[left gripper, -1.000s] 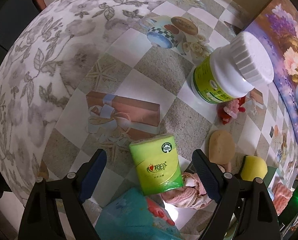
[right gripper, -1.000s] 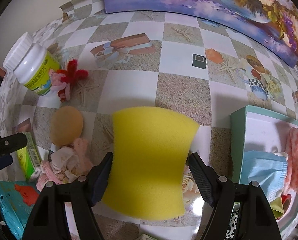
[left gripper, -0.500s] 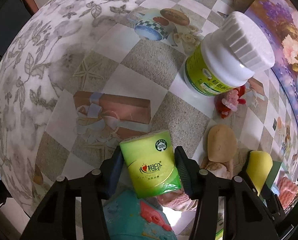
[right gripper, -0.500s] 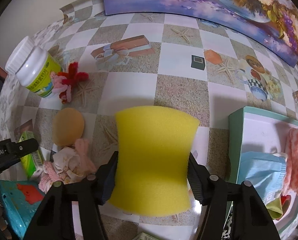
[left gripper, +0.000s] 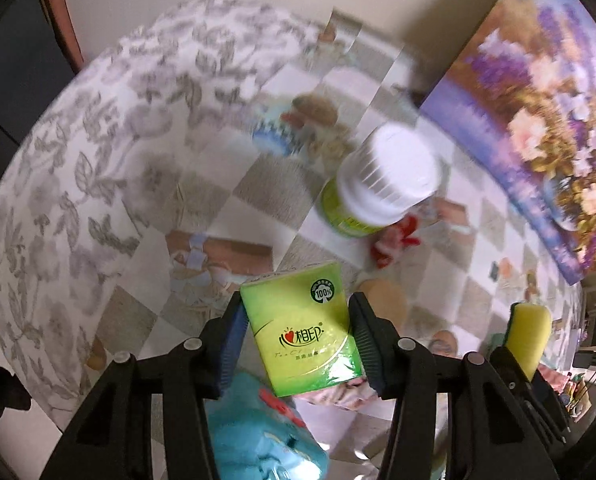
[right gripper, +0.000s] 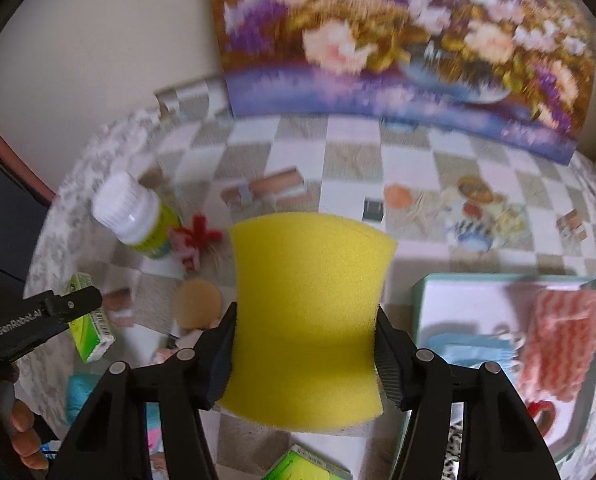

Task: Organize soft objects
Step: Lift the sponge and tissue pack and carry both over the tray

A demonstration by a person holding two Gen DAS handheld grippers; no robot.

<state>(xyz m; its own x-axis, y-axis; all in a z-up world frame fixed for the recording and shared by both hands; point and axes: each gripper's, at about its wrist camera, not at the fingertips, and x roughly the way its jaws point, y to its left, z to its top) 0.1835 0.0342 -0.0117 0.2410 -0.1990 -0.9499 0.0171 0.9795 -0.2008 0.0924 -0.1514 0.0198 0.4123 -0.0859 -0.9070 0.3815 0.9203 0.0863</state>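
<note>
Gripping a green tissue pack [left gripper: 303, 328] between its pads, the left claw [left gripper: 296, 336] held it clear above the checkered tabletop [left gripper: 258, 176]. The right claw [right gripper: 303, 344] was clamped on a yellow sponge [right gripper: 309, 304], also lifted off the surface. Beyond them stood a white-capped bottle [left gripper: 381, 184], near a red-and-pink plush toy [right gripper: 194, 240]; a teal tray [right gripper: 421, 292] with cloths lay to the right, and a floral painting [right gripper: 397, 40] leaned against the wall.

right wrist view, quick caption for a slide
Right gripper clamps a yellow sponge above the checkered tablecloth.
</note>
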